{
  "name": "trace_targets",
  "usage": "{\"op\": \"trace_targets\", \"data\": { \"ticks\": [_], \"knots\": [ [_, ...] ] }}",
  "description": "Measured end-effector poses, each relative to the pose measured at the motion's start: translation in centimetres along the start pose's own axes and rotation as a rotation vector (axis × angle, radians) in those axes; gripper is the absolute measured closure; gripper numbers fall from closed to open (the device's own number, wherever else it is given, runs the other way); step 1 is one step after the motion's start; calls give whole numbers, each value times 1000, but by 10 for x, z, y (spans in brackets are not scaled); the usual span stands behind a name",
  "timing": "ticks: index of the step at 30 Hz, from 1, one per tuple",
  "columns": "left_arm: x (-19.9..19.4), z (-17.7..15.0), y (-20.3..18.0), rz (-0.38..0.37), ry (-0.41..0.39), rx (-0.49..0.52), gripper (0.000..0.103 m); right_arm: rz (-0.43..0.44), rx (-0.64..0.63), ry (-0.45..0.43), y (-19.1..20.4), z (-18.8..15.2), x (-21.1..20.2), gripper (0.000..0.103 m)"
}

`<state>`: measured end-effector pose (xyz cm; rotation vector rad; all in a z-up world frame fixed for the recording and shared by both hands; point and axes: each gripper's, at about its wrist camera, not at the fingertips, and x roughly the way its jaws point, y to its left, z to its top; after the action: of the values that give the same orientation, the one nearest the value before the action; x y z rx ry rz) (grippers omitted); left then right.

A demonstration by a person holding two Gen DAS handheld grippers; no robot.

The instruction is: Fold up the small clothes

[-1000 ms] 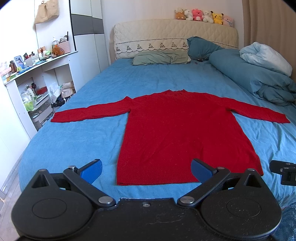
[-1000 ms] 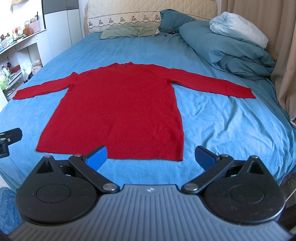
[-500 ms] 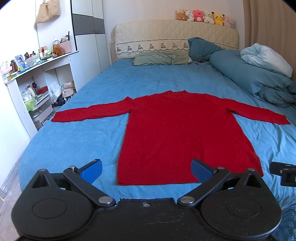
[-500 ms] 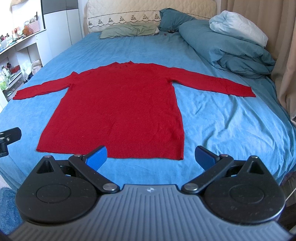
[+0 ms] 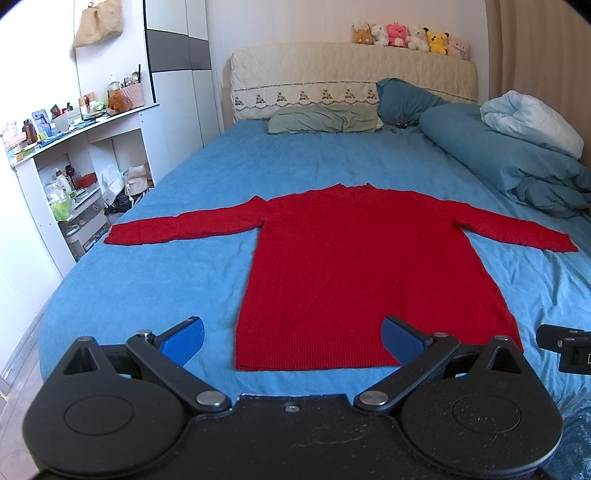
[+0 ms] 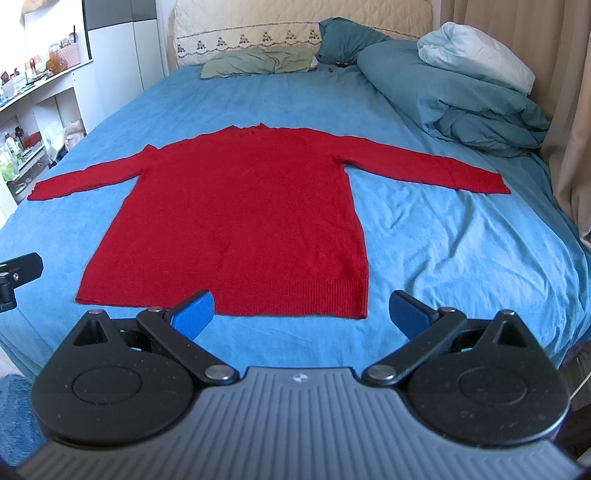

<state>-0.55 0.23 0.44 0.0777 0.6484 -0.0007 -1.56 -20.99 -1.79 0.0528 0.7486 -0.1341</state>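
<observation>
A red knit sweater (image 5: 354,266) lies flat on the blue bed sheet (image 5: 166,280), sleeves spread to both sides, hem toward me. It also shows in the right wrist view (image 6: 243,218). My left gripper (image 5: 293,341) is open and empty, just short of the hem's left part. My right gripper (image 6: 303,314) is open and empty, just short of the hem's right corner. Each gripper's edge shows in the other's view.
Pillows (image 5: 325,118) and a headboard with plush toys (image 5: 406,35) stand at the far end. A bunched blue duvet (image 6: 461,96) lies at the far right. White shelves (image 5: 70,177) with clutter stand left of the bed. A curtain (image 6: 569,110) hangs at the right.
Both views have shifted very slightly; the sweater sits a touch lower in the frames. The sweater itself has not moved and both grippers stay open.
</observation>
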Motion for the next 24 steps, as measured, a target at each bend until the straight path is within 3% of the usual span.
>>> {"op": "trace_targets", "data": {
  "ticks": [12, 18, 24],
  "knots": [
    [-9, 20, 0, 18, -14, -15, 0, -4, 30, -35, -9, 14, -18, 0],
    [7, 80, -19, -41, -77, 21, 0, -51, 115, -74, -42, 49, -8, 0],
    [81, 155, -69, -149, -102, 72, 0, -116, 218, -98, -99, 96, 44, 0]
  ]
}}
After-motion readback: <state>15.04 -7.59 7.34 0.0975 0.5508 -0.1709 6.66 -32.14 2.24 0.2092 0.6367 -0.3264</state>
